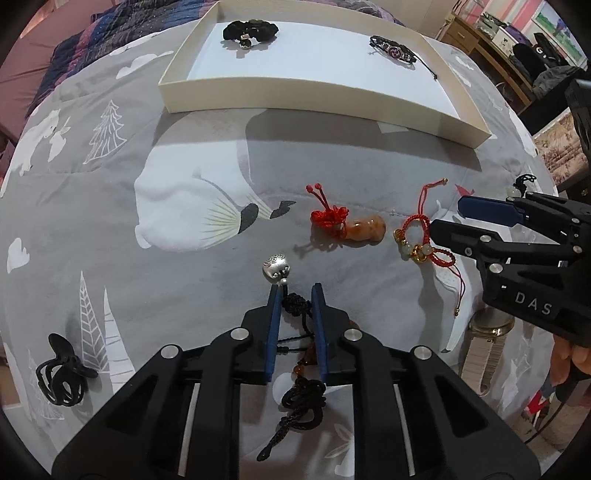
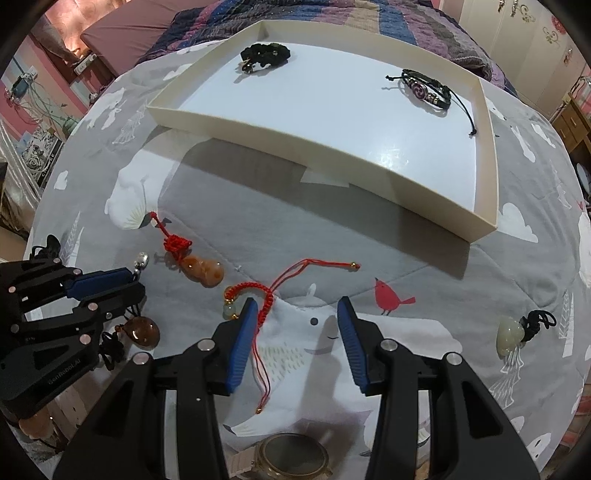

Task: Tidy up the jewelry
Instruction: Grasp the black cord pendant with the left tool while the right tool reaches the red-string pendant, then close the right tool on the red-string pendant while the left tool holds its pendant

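Observation:
My left gripper (image 1: pixel 295 293) points down at the bed with its jaws nearly together, shut on the black knotted cord (image 1: pixel 293 303) of a silver bead pendant (image 1: pixel 275 266). The bead lies just past the fingertips. An amber pendant (image 2: pixel 144 332) on black cord lies under this gripper. My right gripper (image 2: pixel 296 308) is open over a red braided bracelet (image 2: pixel 255 290) with pale beads. The bracelet's thin tail runs between the pads beside the left one, and neither pad presses on it. An orange gourd pendant (image 1: pixel 364 229) with a red knot lies between the two grippers.
A shallow white box (image 1: pixel 295 96) stands beyond, holding a black scrunchie (image 1: pixel 251 29) and a black bracelet (image 1: pixel 393 51). A watch (image 2: pixel 293 459) lies under my right gripper. A jade pendant (image 2: pixel 511 334) lies at the right and a black hair clip (image 1: pixel 62 373) at the left.

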Demonstrator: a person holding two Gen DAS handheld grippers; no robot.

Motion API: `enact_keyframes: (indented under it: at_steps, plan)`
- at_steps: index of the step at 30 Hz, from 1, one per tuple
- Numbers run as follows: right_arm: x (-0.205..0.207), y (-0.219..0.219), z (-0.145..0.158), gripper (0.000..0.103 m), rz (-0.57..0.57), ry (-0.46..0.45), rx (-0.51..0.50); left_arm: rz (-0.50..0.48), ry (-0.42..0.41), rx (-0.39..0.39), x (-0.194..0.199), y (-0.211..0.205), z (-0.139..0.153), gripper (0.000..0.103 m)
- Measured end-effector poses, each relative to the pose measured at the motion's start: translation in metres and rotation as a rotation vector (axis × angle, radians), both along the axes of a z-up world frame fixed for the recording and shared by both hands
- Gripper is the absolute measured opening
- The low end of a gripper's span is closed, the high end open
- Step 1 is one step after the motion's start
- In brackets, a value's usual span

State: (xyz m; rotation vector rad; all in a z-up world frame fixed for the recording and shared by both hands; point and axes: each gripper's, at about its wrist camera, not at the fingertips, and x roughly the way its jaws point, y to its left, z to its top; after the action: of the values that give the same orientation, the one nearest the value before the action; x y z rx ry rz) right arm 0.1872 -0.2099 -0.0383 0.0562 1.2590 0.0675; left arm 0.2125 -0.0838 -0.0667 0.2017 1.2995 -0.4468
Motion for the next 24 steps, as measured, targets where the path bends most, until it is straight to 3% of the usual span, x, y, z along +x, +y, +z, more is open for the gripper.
enact_keyframes:
  at_steps: [7,13,18,24]
  plan:
    - [0.003,0.008,-0.005,0.043,0.01,0.005,-0.006,0.003,-0.008,0.007,0.002,0.0,0.0,0.012]
    - [0.004,0.013,-0.011,0.031,0.014,0.003,-0.026,0.001,-0.015,0.011,0.001,0.001,0.0,0.012]
    - [0.003,0.013,-0.01,0.014,0.017,-0.016,-0.037,-0.004,-0.026,0.017,-0.001,0.004,0.001,0.011]
    - [0.003,0.013,-0.009,0.007,0.023,-0.038,-0.049,0.002,-0.036,0.017,-0.003,0.005,0.003,0.01]
